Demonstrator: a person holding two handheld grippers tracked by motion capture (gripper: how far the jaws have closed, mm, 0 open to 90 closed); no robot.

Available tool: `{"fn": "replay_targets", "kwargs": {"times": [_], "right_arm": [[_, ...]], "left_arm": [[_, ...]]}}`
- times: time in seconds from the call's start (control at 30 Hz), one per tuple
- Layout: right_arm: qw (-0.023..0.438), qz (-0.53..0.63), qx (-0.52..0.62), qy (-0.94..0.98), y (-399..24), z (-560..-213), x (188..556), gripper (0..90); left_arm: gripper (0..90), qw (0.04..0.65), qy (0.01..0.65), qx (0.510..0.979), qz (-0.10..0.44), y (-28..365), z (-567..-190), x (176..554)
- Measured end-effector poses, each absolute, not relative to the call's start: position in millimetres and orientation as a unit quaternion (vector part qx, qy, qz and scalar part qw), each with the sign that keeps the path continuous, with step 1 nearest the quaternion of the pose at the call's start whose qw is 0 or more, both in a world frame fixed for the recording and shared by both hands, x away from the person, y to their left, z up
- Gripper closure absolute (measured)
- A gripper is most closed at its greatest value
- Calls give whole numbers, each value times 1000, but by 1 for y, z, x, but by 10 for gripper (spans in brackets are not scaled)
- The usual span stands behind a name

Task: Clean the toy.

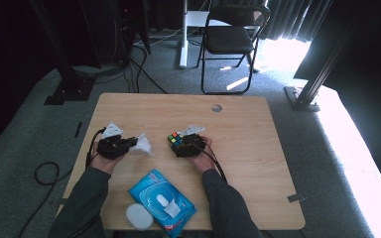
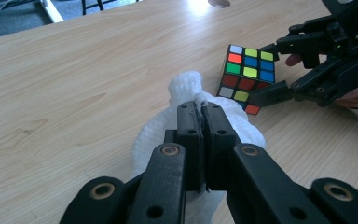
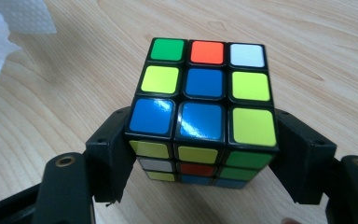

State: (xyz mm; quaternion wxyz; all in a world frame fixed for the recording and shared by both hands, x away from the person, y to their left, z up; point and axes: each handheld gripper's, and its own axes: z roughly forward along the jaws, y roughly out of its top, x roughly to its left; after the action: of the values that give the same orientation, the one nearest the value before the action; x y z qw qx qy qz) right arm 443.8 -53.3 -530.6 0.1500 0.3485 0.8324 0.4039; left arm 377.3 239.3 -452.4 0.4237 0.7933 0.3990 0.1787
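Left gripper, frame centre-left in high view: jaws closed tight on white wipe, wipe bunched on table ahead of jaws. Right gripper, frame centre: jaws set wide, flanking puzzle cube, pads against cube's two sides. Cube rests on table, just right of wipe. Blue wipes packet at lower centre, apart from both.

It looked like a recording studio or lab corner rather than a home: a bare wooden table stood on grey carpet, ringed by dark curtains and black metal stands. Loose cables ran across the floor, and a black folding chair waited behind
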Motion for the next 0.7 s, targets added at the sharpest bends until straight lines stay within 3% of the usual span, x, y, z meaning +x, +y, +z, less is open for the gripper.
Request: {"fn": "replay_targets", "kwargs": {"times": [0.7], "right_arm": [[156, 410, 327, 837, -53, -529, 440, 343]], "left_arm": [[873, 423, 396, 796, 177, 237, -451, 379]]}}
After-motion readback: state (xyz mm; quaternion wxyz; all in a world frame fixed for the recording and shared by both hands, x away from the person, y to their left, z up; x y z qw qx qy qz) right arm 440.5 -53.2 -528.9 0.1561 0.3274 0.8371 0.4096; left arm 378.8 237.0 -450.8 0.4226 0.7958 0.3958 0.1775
